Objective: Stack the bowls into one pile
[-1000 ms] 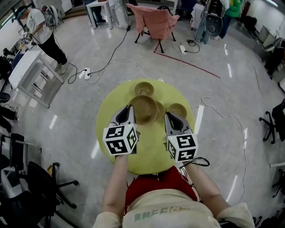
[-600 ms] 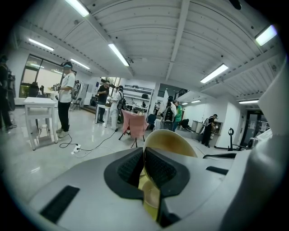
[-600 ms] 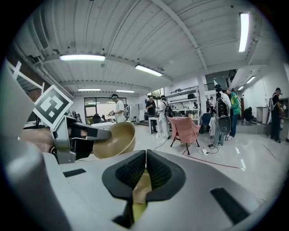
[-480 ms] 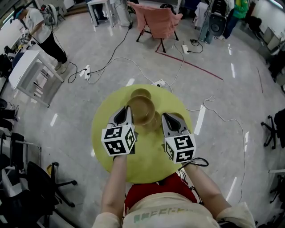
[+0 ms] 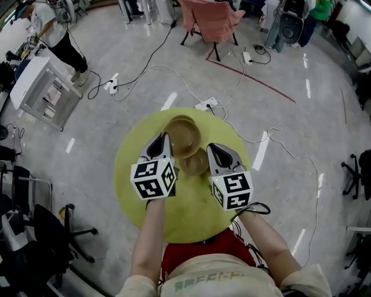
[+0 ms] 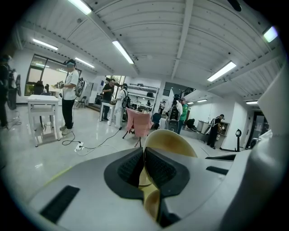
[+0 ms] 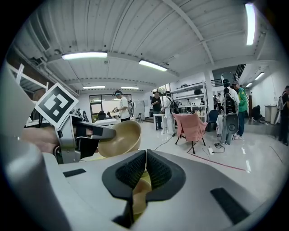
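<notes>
My round yellow-green desk (image 5: 185, 203) stands on a glossy grey floor (image 5: 87, 145). Near its middle I see a small brown bowl (image 5: 197, 164), its rim nipped in my right tongs (image 5: 213, 149). I can't tell whether it rests on the desk. The large bowl (image 5: 183, 136) hangs over the far half, pinched in my left tongs (image 5: 164, 140).

Two tan round bowls in plain sight: large bowl (image 5: 185, 138), smaller bowl (image 5: 197, 163). One round yellow-green table (image 5: 191, 212). Two grey two-jaw grippers: left gripper (image 5: 163, 138), right gripper (image 5: 211, 147). One pink-draped folding chair (image 5: 211, 17). One white desk (image 5: 35, 81) far left.
</notes>
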The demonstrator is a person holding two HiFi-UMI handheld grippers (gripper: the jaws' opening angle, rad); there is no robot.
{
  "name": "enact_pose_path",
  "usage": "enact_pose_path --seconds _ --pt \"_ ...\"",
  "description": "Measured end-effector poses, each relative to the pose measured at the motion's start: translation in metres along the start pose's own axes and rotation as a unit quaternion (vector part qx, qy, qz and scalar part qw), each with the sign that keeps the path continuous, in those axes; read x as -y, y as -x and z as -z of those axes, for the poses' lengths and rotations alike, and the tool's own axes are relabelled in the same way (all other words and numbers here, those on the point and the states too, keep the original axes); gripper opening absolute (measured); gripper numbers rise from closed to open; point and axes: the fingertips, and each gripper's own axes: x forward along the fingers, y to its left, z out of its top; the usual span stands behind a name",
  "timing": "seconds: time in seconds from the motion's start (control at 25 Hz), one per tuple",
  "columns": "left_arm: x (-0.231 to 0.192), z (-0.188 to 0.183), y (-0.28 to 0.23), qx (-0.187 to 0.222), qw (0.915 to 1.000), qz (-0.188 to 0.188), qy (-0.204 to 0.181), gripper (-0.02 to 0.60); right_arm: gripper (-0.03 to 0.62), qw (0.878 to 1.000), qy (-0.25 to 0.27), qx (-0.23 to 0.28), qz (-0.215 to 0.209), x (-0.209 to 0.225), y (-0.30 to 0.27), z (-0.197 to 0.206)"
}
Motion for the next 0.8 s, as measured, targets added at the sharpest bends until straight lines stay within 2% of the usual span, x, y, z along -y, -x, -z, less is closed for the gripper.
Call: enact_pose_path --seconds 0.8 --pt "-0.029 0.031 -0.090 -0.023 0.9992 -0.032 0.006 0.032 0.037 0.999 -0.004 -0.049 -0.014 0.035 -0.074 0.039"
